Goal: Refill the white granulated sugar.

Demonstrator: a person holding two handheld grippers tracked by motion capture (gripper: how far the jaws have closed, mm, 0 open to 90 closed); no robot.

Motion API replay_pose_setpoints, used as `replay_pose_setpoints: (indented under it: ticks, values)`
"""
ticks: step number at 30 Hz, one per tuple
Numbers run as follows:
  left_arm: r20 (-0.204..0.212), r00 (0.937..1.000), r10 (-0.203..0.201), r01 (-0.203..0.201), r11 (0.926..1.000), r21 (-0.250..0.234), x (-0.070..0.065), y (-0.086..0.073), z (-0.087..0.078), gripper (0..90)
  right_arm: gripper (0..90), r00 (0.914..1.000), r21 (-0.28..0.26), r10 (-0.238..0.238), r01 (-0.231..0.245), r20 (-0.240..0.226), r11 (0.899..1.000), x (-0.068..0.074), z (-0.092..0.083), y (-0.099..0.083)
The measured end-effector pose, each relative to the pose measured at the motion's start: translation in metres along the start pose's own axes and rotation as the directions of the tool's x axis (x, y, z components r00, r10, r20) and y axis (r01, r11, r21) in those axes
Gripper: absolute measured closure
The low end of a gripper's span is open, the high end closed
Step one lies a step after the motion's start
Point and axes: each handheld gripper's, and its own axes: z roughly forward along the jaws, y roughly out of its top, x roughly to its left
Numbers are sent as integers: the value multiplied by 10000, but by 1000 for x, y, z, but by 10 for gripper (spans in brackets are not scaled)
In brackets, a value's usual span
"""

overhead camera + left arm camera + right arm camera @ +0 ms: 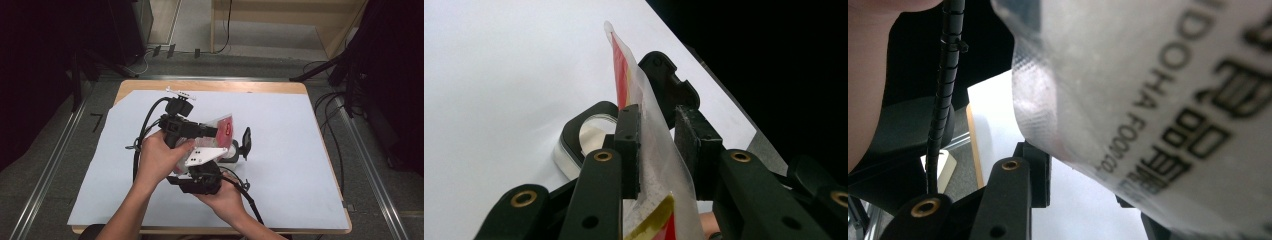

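The left gripper [658, 145] is holding the pouch [644, 115] between narrowed jaws above the paper [499, 75], with a black clip [669, 85] just beyond, while the right gripper [1083, 195] is apparently clamping the pouch's printed end, its far jaw being hidden.

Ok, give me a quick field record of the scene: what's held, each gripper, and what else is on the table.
held item: clear plastic pouch with red and yellow print, lifted above the table
left gripper: pouch edge between its jaws, one pad against the film, a gap at the other pad
right gripper: under the pouch, grip cannot be judged; printed film lies over its jaws
surface: white sheet over a wooden table
other item: black-framed object standing on the sheet beside the pouch
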Motion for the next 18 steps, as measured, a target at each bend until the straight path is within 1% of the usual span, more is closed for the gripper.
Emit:
replay_pose_setpoints:
  ticks: [11, 18]
  values:
    - [-66, 10000, 27, -27, 10000, 23, -1, 0, -1, 732, 666, 10000, -20, -1, 1, 1, 10000, 1, 0, 0]
    - [22, 10000, 48, -49, 10000, 32, 1, -1, -1, 736, 665, 10000, -24, -54, 54, 53, 10000, 2, 1, -1]
